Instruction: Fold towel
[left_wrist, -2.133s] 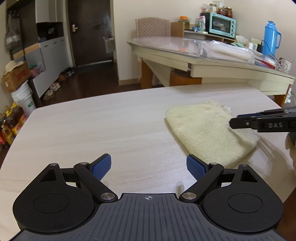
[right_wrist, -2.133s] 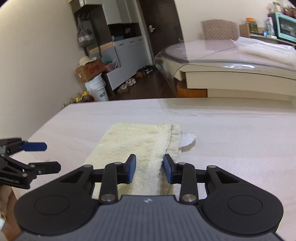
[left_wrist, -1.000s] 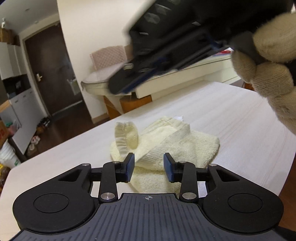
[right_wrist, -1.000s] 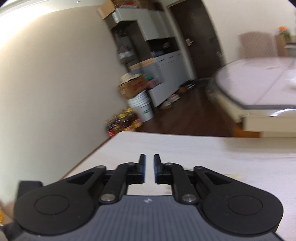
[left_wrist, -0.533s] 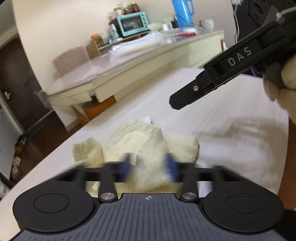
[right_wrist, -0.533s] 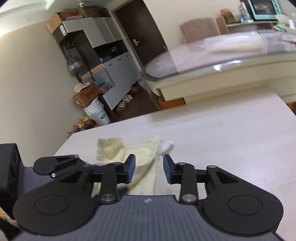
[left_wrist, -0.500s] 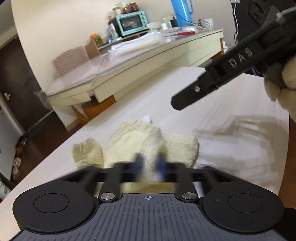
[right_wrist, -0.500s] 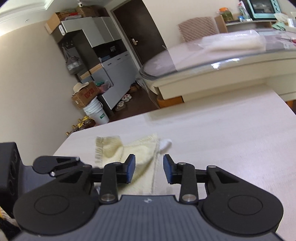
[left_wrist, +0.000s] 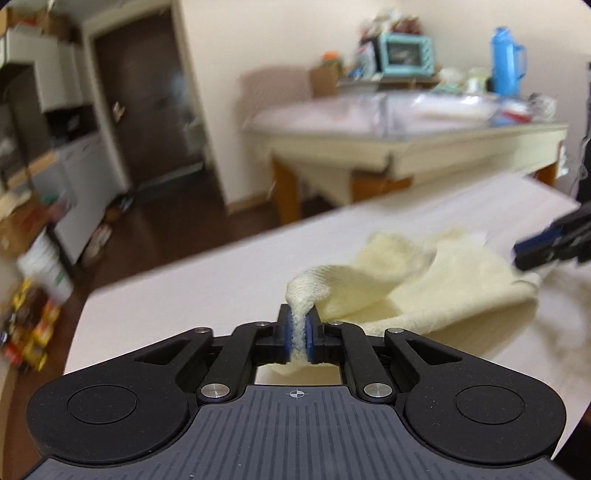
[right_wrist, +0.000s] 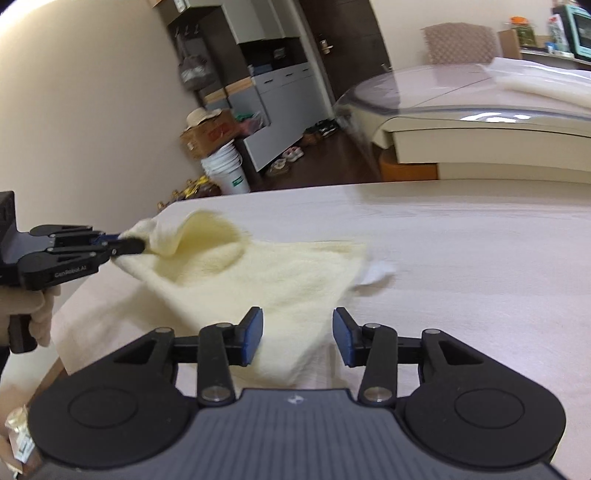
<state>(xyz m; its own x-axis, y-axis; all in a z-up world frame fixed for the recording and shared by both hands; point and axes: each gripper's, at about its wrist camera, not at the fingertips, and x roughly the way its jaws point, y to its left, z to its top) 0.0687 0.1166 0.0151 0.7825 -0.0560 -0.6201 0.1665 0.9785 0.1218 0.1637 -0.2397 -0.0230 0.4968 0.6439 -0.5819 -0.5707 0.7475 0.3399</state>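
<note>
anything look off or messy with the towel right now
Yes. The towel lies rumpled and skewed on the table, not a neat fold. The left gripper pinches one corner and lifts it into a bunched hump, and a white tag sticks out at the far edge. The right gripper is open.

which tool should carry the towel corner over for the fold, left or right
Left. The left tool is already shut on a lifted corner of the towel, so it can likely carry it across. The right tool is open, holding nothing, hovering over the towel's near edge.
</note>
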